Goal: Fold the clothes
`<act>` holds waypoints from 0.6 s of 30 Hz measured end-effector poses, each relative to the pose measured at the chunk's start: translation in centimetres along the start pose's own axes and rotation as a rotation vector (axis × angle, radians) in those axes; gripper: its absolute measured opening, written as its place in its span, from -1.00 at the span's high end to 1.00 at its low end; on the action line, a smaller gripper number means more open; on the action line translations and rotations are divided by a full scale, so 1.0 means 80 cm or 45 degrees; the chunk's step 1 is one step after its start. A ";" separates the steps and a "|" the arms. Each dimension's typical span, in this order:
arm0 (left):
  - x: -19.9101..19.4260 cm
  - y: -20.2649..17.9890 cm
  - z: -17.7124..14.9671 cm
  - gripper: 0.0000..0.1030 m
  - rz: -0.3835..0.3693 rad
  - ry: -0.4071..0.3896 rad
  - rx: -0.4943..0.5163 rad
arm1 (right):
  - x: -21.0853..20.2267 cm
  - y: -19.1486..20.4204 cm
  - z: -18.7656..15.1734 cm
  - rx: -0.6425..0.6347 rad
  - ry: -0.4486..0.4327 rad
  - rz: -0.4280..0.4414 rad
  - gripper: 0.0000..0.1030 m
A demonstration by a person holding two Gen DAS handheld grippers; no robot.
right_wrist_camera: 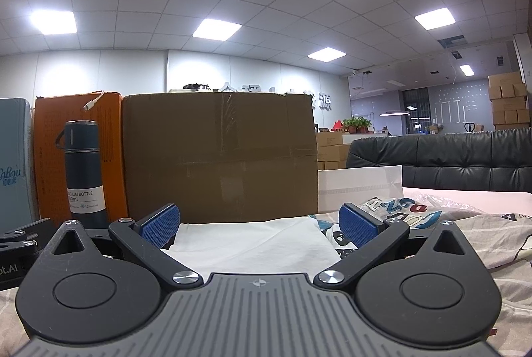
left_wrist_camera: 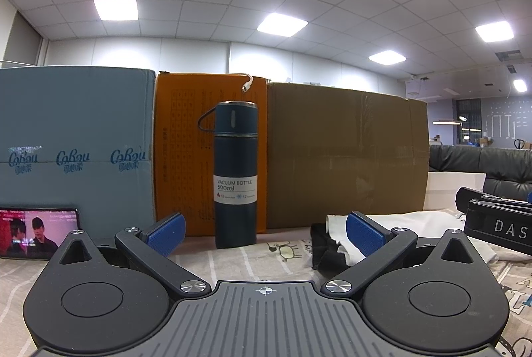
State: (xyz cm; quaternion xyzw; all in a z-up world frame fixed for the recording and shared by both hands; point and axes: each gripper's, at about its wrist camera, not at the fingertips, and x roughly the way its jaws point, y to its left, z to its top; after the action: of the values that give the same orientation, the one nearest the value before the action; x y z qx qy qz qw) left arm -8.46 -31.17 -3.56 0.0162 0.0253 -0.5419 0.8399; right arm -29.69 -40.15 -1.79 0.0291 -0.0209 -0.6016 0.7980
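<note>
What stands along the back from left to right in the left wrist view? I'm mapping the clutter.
Phone → blue-grey box → orange box → vacuum bottle → brown cardboard box → black sofa.

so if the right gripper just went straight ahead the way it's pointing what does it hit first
Most likely the white garment, which lies flat just ahead between the open fingers of the right gripper. If it cleared the cloth, the brown cardboard box behind comes next, though depth is hard to judge here.
</note>
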 end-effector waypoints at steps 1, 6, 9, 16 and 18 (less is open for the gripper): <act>0.000 0.000 0.000 -1.00 -0.001 0.000 -0.001 | 0.000 0.000 0.000 0.000 0.000 0.000 -1.00; 0.000 -0.001 0.000 -1.00 -0.002 0.000 -0.001 | 0.000 0.000 0.000 0.000 0.001 0.000 -1.00; 0.000 0.000 0.001 -1.00 -0.002 0.001 -0.002 | 0.000 0.000 0.000 0.000 0.001 0.001 -1.00; 0.001 0.000 0.001 -1.00 -0.002 0.002 -0.003 | 0.000 0.000 0.000 -0.001 0.000 0.001 -1.00; 0.000 0.000 0.000 -1.00 -0.002 0.002 -0.003 | 0.000 0.000 0.000 -0.001 0.000 0.001 -1.00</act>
State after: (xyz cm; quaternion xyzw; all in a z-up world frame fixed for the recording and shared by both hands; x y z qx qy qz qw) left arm -8.43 -31.20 -3.52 0.0157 0.0265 -0.5425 0.8395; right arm -29.72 -40.19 -1.77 0.0288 -0.0206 -0.6013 0.7983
